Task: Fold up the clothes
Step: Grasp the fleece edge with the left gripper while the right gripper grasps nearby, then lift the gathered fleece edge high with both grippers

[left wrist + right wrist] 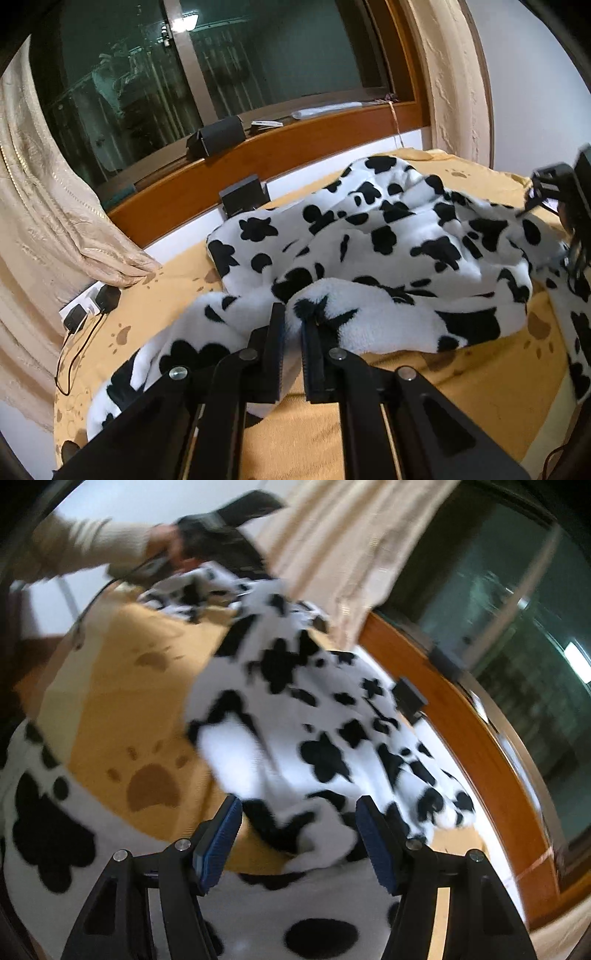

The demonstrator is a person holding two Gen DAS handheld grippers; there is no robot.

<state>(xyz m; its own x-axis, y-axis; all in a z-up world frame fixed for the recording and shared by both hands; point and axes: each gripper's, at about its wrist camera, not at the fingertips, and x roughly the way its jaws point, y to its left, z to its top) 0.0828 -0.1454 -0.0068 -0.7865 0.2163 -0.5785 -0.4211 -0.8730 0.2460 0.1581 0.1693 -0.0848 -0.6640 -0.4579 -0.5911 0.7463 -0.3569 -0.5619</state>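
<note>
We count one cow-print fleece garment (388, 243) on one yellow paw-print bedsheet (480, 384), two grippers, the left (293, 325) and the right (297, 812), two beige curtains (48, 206), two black chargers (92, 306) and two black boxes (218, 138) by the window.

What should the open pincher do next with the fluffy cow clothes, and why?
Probably close the right gripper on the cow-print garment. Its jaws stand open with the fleece edge bunched between them, while the left gripper is already shut on another fold. With both ends held, the crumpled piece could be spread on the yellow blanket.
</note>
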